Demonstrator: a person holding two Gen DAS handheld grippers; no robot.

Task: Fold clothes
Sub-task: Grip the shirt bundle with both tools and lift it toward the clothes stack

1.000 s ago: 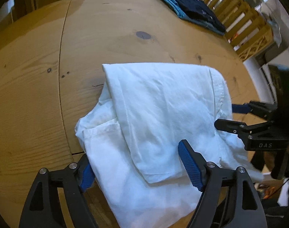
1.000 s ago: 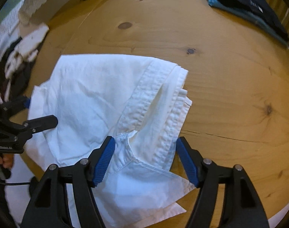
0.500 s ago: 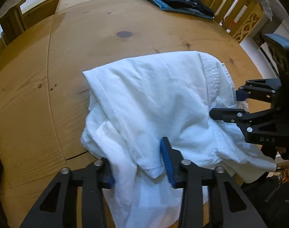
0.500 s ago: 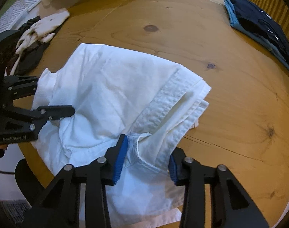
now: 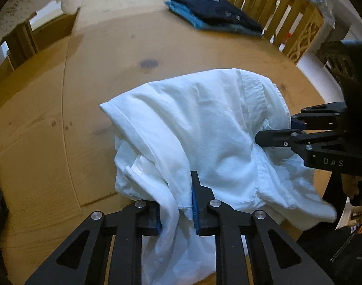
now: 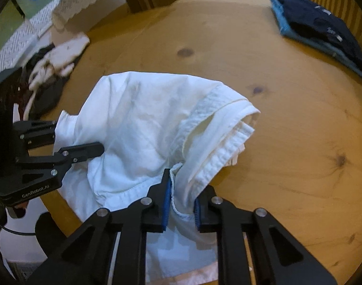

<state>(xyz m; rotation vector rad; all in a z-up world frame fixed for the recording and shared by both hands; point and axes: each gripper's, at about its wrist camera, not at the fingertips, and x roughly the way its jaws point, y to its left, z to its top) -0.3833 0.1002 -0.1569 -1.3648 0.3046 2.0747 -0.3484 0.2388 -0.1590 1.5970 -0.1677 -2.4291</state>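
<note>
A white garment (image 5: 200,128) with a thick waistband lies bunched on the round wooden table (image 5: 50,142), its near edge hanging over the rim. My left gripper (image 5: 176,210) has its jaws closing, and the blue pads squeeze a gathered fold of the garment's near left edge. In the right wrist view, the white garment (image 6: 142,128) is pinched near the waistband seam by my right gripper (image 6: 182,204), whose jaws are also closing. Each view shows the other tool at the side: the right gripper (image 5: 276,133) and the left gripper (image 6: 81,140), both at the cloth.
A folded stack of navy and blue clothes (image 5: 216,16) sits at the table's far right, also seen as the folded stack (image 6: 323,30). A wooden slatted railing (image 5: 290,14) runs behind it. A loose pile of dark and white clothes (image 6: 52,64) lies at the left edge.
Both pairs of jaws have narrowed from wide apart onto the garment's near edge. The cloth has gathered and risen a little off the table, and both views show more of the far table.
</note>
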